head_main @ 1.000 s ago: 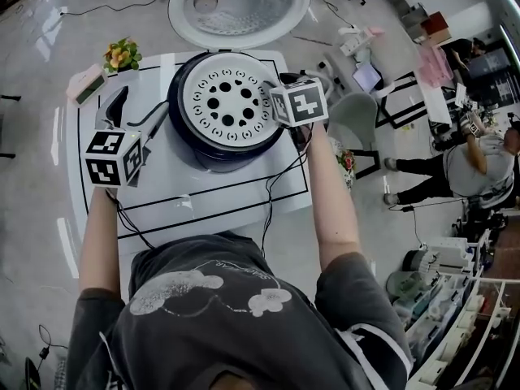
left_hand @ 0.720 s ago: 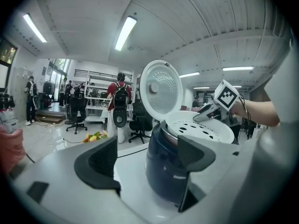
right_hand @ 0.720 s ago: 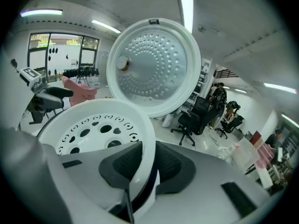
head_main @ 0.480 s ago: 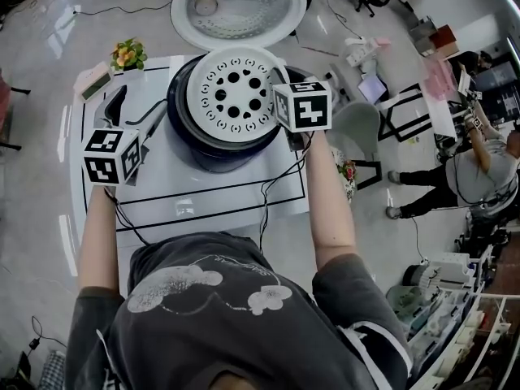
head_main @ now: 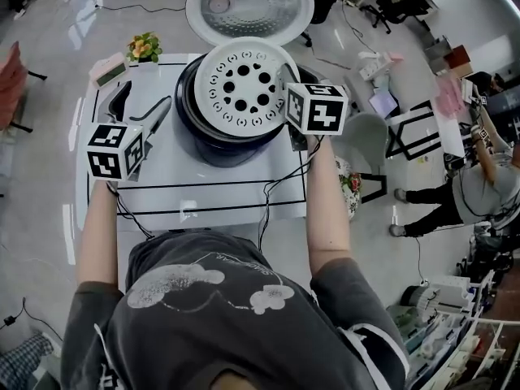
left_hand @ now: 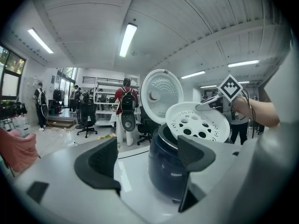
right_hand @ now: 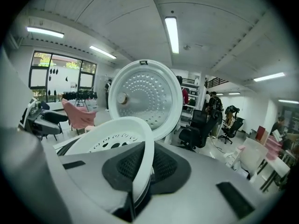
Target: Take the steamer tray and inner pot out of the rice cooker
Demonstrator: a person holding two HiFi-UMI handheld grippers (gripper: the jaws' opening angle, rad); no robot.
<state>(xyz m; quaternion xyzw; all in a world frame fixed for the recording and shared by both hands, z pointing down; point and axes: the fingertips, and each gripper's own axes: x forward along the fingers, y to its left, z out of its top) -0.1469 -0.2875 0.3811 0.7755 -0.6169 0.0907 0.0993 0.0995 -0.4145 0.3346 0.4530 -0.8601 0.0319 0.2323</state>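
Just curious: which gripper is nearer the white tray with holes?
Right. The right gripper is closing its jaws on the rim of the steamer tray; the left gripper is open, left of the rice cooker, clear of the tray.

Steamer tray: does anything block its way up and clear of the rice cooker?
Nothing visible. The lid stands open behind, clear of the steamer tray; the right gripper, jaws closing on the tray's rim, holds it tilted above the rice cooker.
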